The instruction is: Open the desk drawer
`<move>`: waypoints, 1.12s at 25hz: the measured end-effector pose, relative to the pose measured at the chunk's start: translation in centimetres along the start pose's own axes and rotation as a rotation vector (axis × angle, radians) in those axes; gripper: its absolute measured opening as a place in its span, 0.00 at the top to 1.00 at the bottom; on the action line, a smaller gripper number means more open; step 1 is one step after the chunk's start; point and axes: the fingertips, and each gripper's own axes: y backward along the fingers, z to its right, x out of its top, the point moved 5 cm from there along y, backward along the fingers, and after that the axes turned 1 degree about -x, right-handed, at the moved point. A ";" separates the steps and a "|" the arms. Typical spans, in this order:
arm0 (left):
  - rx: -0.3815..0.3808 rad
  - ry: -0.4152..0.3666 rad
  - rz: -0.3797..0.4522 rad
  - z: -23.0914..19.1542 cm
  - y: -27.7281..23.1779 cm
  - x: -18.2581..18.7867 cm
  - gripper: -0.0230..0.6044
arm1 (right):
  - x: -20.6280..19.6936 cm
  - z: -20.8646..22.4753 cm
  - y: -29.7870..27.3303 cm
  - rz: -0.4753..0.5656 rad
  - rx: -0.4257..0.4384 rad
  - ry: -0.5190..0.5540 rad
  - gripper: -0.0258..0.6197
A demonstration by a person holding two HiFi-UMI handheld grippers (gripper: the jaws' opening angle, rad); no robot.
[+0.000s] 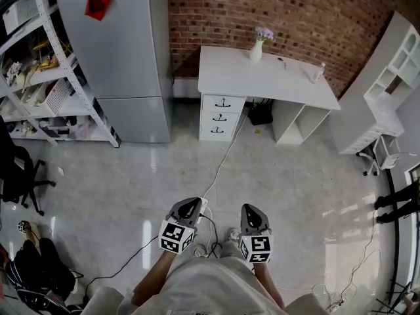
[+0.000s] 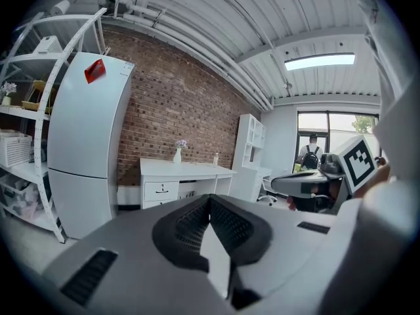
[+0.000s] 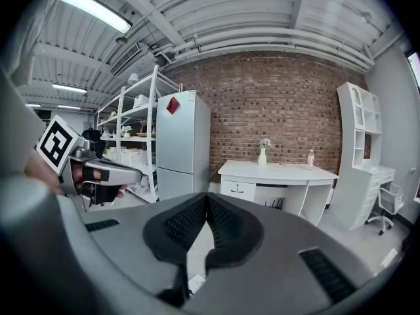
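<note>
A white desk (image 1: pixel 275 77) stands against the brick wall, far ahead of me. Its drawer stack (image 1: pixel 222 117) of three shut drawers with dark handles sits under the desk's left end. The desk (image 2: pixel 184 170) and top drawer (image 2: pixel 161 189) show small in the left gripper view; the right gripper view also shows the desk (image 3: pixel 275 171) and drawer (image 3: pixel 237 189). My left gripper (image 1: pixel 191 204) (image 2: pixel 210 201) and right gripper (image 1: pixel 251 210) (image 3: pixel 207 199) are held side by side over the floor, both shut and empty, pointing toward the desk.
A grey fridge (image 1: pixel 125 58) and a white shelf rack (image 1: pixel 39 77) stand left of the desk, and a white bookcase (image 1: pixel 387 90) on the right. A white cable (image 1: pixel 226 156) runs across the floor. On the desk are a vase (image 1: pixel 256 50) and a bottle (image 1: pixel 319 73). A black chair (image 1: pixel 16 176) stands at left.
</note>
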 end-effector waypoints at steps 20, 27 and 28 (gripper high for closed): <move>0.057 0.012 -0.043 -3.2 -8.2 0.9 0.95 | 0.1 5.7 -8.0 -0.020 0.060 -0.035 0.93; 0.088 0.012 -0.059 -3.8 -15.1 3.2 0.95 | 1.1 11.5 -12.8 -0.043 0.100 -0.046 0.93; 0.096 0.013 -0.063 -3.9 -15.9 3.4 0.95 | 1.3 12.3 -13.5 -0.045 0.111 -0.045 0.93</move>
